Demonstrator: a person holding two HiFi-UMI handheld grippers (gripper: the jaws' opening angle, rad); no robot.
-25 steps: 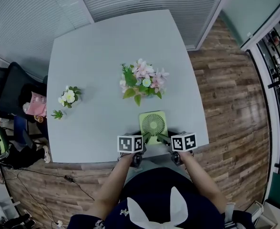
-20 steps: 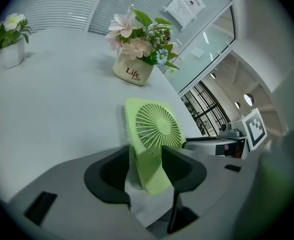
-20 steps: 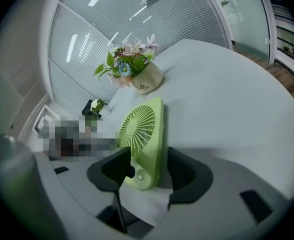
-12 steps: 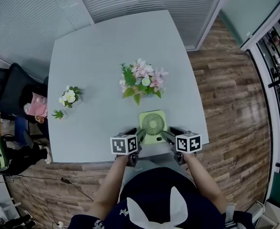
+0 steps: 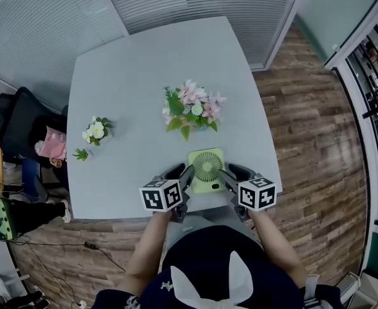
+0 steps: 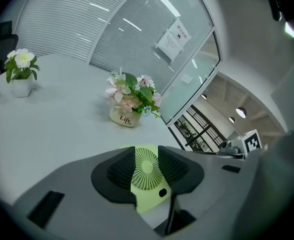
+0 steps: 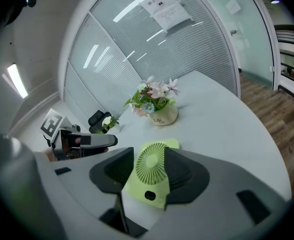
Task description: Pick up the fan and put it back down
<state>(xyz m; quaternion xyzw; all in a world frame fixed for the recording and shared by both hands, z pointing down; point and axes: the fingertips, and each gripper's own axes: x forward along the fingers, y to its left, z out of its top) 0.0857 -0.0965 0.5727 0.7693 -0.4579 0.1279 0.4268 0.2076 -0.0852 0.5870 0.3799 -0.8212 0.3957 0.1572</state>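
Currently the green fan (image 5: pixel 207 169) stands tilted on the table (image 5: pixel 137 76) near its front edge, with the flower pot (image 5: pixel 195 114) behind it. The left tool (image 5: pixel 181 172) and right tool (image 5: pixel 232 172) flank it from either side. Both have their jaws closing with the fan's grille between them, not yet clamped.
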